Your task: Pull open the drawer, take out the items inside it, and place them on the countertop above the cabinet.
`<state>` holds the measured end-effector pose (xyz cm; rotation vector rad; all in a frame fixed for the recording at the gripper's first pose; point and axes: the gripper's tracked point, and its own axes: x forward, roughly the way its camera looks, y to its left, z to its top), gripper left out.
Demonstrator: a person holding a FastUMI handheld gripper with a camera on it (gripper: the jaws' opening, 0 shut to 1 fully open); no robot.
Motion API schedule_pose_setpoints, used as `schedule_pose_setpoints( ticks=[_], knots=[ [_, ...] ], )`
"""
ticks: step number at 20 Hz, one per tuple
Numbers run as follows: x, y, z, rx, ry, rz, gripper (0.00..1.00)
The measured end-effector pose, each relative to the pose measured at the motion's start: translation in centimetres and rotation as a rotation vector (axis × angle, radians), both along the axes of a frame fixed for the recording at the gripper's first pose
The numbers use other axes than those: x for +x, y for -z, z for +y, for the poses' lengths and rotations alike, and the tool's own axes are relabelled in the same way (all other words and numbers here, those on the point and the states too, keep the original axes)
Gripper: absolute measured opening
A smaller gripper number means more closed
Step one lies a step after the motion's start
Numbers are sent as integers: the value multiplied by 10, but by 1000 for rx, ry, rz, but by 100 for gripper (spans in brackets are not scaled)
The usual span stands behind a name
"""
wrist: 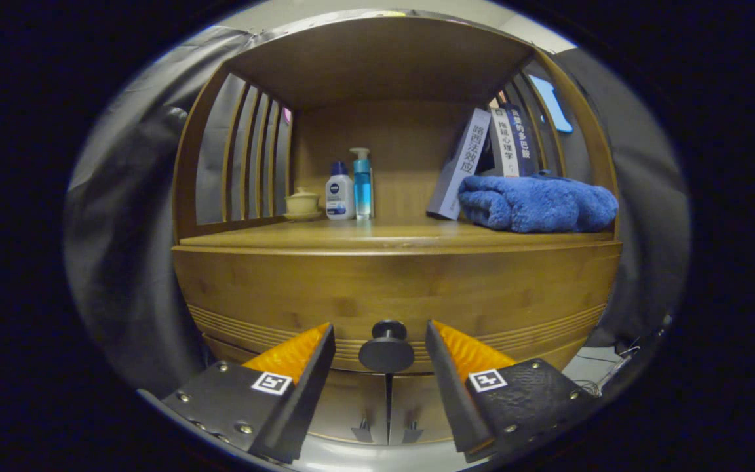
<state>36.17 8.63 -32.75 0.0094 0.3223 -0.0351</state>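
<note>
Gripper view: drawer knob (387, 346) sits between my spread fingers; gripper (381, 341) released, nothing gripped. Drawer (390, 295) looks closed, under countertop (377, 235). Towel (538, 203) far right. Next, I judge: clench on knob, pull.

Right of centre, three leaning books (492, 154) carry Chinese spine titles: 路西法效应 on the pale one, 拖延心理学 on the white one, and a partly legible one ending 的多巴胺. The small white bottle (339, 192) bears a blue brand badge. Each of the fingers (272, 383) wears a square black-and-white marker.
</note>
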Motion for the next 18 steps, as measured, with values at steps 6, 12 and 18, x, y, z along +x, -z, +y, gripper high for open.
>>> schedule_pose_setpoints(
  ticks=[6,12,18],
  knots=[
    [5,7,-4,64,58,13,44],
    [3,12,-4,144,78,64,31],
    [-13,9,-4,155,87,87,25]
  ],
)
